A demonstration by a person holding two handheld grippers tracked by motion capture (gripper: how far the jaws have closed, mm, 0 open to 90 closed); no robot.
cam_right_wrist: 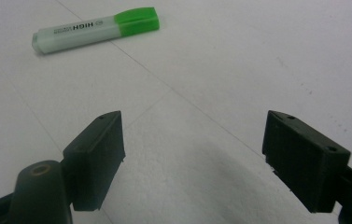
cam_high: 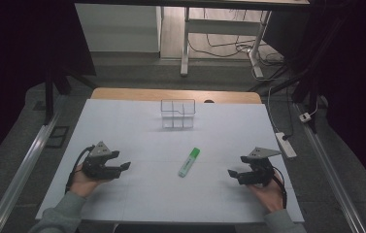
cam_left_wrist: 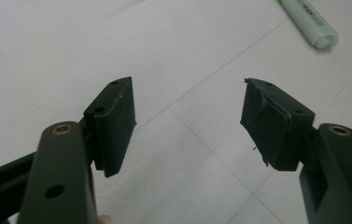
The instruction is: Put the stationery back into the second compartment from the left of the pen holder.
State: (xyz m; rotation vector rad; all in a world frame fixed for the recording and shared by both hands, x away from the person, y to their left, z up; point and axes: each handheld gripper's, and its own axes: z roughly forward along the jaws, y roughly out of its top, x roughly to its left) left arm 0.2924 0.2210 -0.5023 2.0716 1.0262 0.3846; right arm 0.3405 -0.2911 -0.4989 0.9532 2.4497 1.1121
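A pale green highlighter pen with a bright green cap (cam_high: 189, 162) lay flat on the white table top (cam_high: 137, 126), a little right of the middle and toward the near half. Its capped end pointed to the far right and its blunt end to the near left, so it sat at a slant. Nothing touched it.

The left gripper (cam_high: 120, 160), a black two-jaw tool with a grey three-cornered plate on top, was held in the person's left hand (cam_high: 81, 184) at the near left of the table, pointing right toward the pen but well apart from it. Its jaws stood wide apart with only bare table between them. In the left gripper view (cam_left_wrist: 188, 123) the blunt end of the pen (cam_left_wrist: 311, 23) showed at the far upper right, beyond the jaws.

The right gripper (cam_high: 239, 166), of the same build, was held in the person's right hand (cam_high: 268, 194) at the near right, pointing left toward the pen, nearer to it than the left one yet clear of it. Its jaws were also spread wide and held nothing. In the right gripper view (cam_right_wrist: 193, 151) the whole pen (cam_right_wrist: 94, 30) lay beyond the jaws at the upper left, with dark lettering along its pale barrel.

A clear plastic box divided into compartments (cam_high: 177, 114) stood upright at the far middle of the table, well apart from the pen and both grippers. Its compartments looked empty, though that was hard to tell.
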